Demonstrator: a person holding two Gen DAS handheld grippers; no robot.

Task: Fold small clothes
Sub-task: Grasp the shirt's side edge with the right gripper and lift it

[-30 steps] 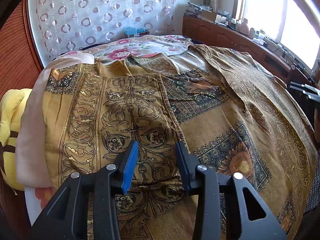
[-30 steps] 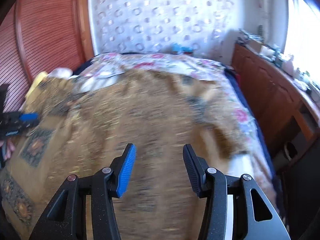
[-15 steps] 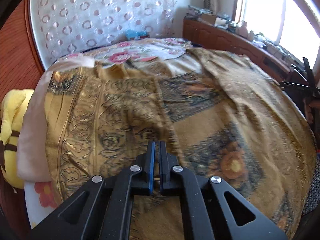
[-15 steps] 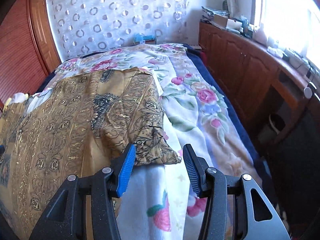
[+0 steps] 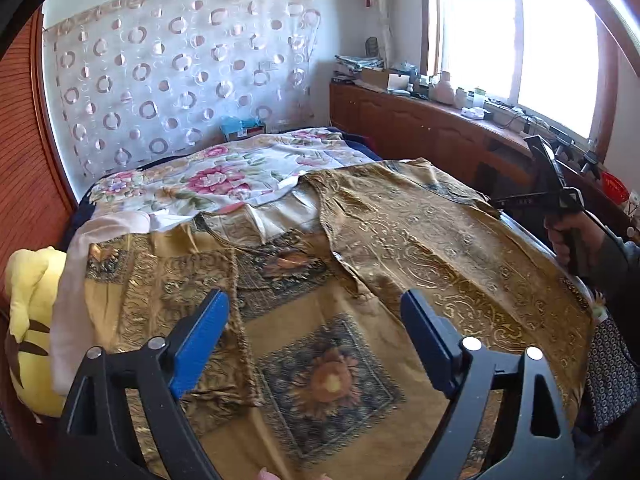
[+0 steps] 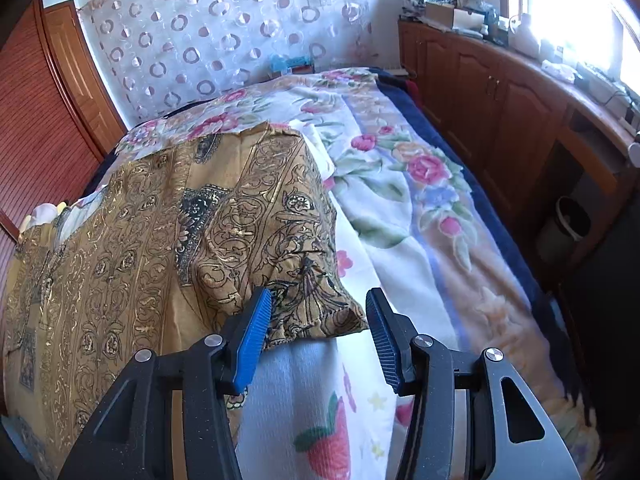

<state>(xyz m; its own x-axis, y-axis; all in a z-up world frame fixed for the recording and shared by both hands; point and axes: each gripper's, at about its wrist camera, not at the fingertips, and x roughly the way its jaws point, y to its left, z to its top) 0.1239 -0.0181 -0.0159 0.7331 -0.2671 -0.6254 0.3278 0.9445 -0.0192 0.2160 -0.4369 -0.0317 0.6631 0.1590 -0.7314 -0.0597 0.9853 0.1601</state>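
Gold garment (image 5: 420,248) spread across floral bedspread (image 5: 208,180).

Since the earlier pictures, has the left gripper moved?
Yes. The left gripper has pulled up and back from the garment; more of the window shows. Its jaws have just opened, nothing between them.

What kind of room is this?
Most likely a bedroom at home: a bed with a floral bedspread, a yellow plush toy at its side, and a window above wooden cabinets.
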